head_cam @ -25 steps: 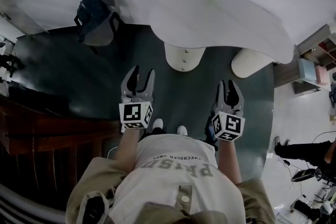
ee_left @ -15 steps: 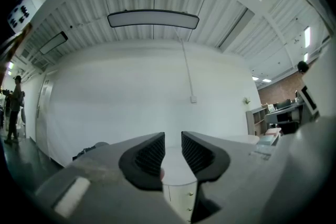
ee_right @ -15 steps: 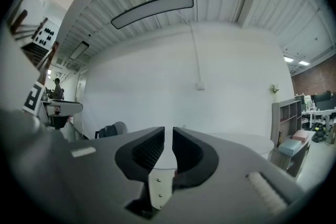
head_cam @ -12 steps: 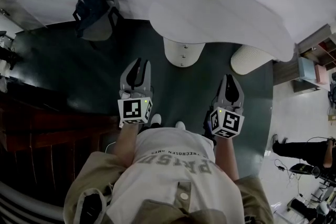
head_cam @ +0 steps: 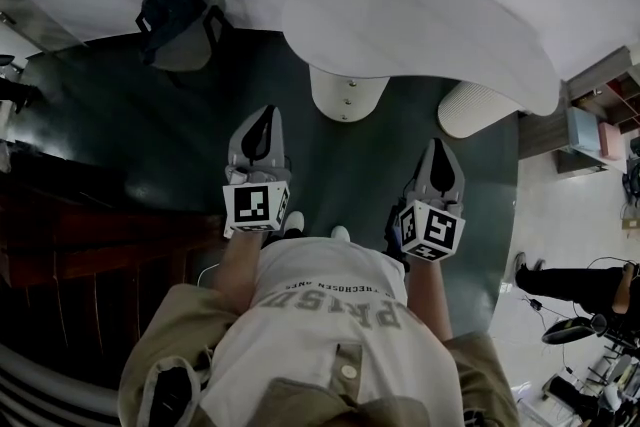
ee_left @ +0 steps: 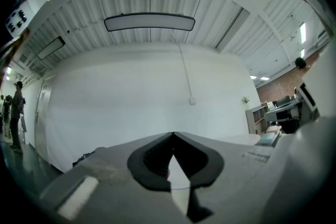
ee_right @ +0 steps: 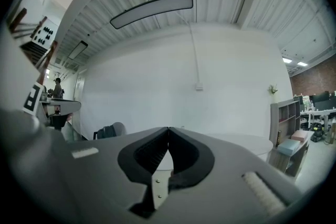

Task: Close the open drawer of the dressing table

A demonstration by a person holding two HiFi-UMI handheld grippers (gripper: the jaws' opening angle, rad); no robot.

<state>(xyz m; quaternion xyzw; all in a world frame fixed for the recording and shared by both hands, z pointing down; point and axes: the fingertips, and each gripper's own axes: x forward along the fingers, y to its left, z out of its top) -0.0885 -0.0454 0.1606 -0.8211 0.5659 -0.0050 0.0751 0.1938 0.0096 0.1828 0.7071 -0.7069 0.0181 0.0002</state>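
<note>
White desk point(head_cam: 430, 25) stands ahead of both grippers, well apart from them. Its rounded drawer unit point(head_cam: 347, 97) with small knobs sits under the top, ahead and between the two, nearer the left one. Can't tell if a drawer sticks out. The left gripper point(head_cam: 264, 115) and right gripper point(head_cam: 437, 147) are held side by side, pointing level at the desk, over the dark floor point(head_cam: 150, 145). Left fingers point(ee_left: 151, 157) are pressed together, nothing between. Right fingers point(ee_right: 143, 156) likewise: tips touching, empty.
</note>
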